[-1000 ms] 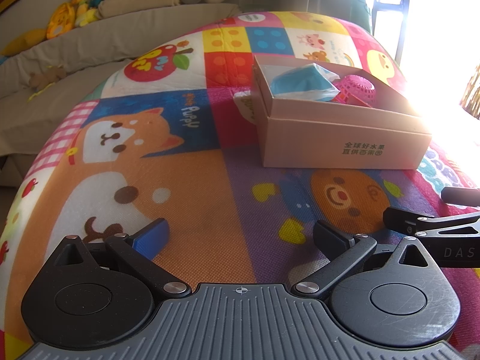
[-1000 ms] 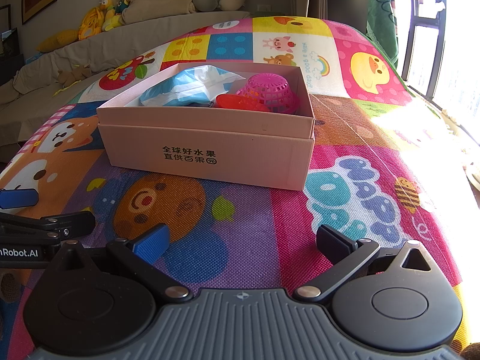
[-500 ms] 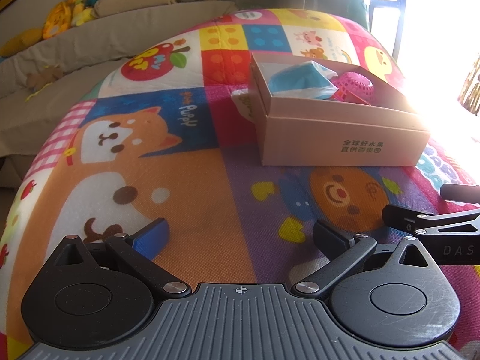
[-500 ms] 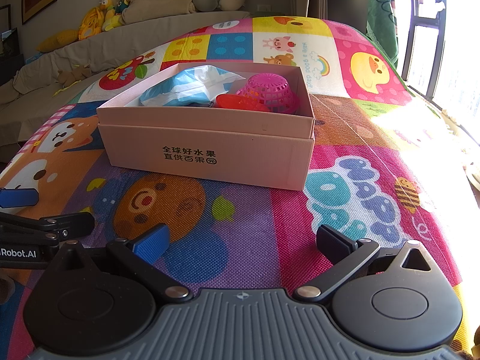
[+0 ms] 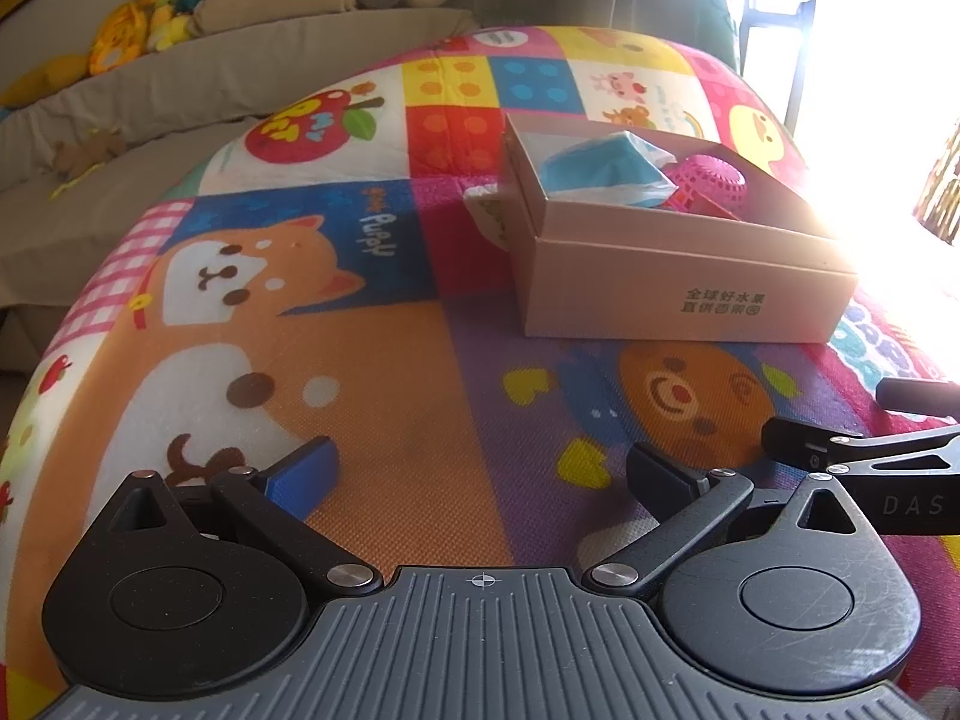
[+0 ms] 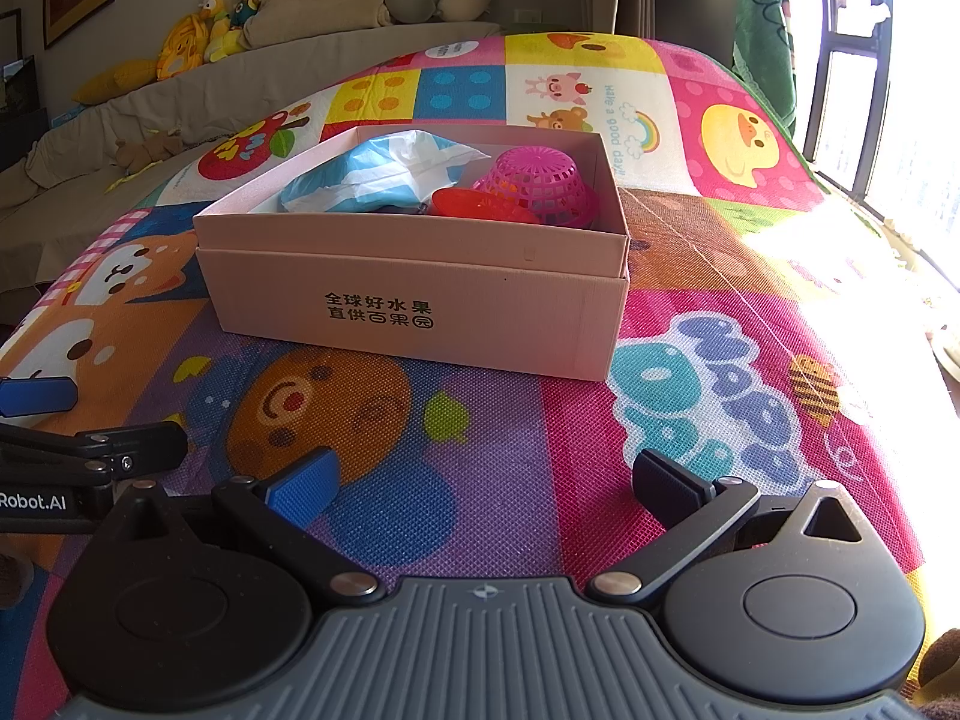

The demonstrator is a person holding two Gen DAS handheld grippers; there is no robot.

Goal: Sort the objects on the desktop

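Box (image 6: pixel 414 300) holds pink basket (image 6: pixel 540 186) | red piece (image 6: pixel 480 204) clear from right wrist only | left gripper (image 5: pixel 480 474), right gripper (image 6: pixel 480 480) spread, empty

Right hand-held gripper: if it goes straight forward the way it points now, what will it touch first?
Probably the front wall of the pink box, which stands directly ahead of the open right hand-held gripper. Only bare play mat lies between them, though depth is hard to judge.

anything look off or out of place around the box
One thing: a white packet lies on the mat against the far left side of the pink box, while the blue-and-white bag, pink basket and red piece sit inside. Nothing looks spilled or damaged.
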